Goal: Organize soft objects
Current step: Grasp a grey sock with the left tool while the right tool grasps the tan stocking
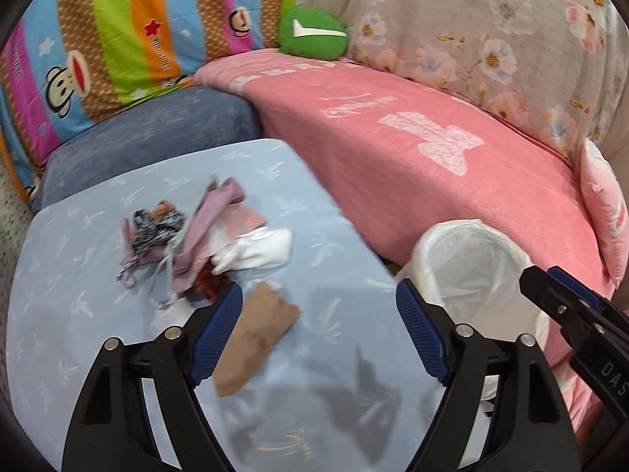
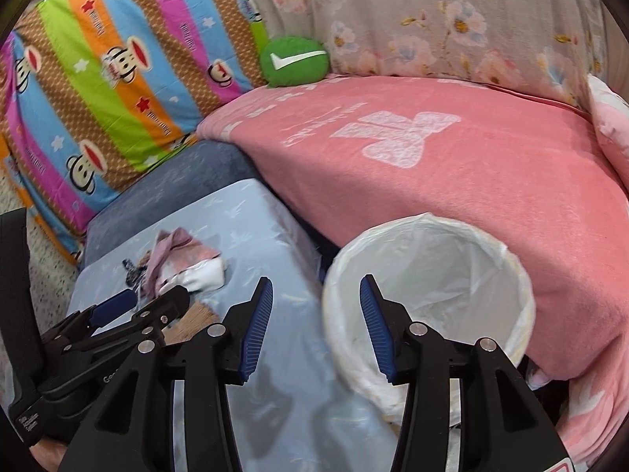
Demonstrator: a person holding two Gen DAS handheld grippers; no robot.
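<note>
Your left gripper (image 1: 318,314) is hanging with its jaws spread wide and nothing between them, above the light blue cloth-covered surface (image 1: 98,275). Its left finger is sitting just beside the tan sock (image 1: 259,334), which is lying flat on that cloth, apart from the rest.

Your right gripper (image 2: 316,314) is also standing wide open and empty, with its right finger showing over the mouth of the white lined bin (image 2: 432,267) and its left finger over the blue cloth.

Beyond the tan sock, the pile of soft items (image 1: 188,236) is lying bunched on the cloth: pink strips, a black-and-white patterned piece, a dark red bit, and a white sock (image 1: 259,251) at its right edge.

The bin is standing just beside the cloth surface, against the pink blanket (image 1: 432,149). A green cushion (image 1: 312,31) is resting at the back, between the striped monkey-print bedding (image 1: 118,39) and the floral cover (image 1: 491,31).
</note>
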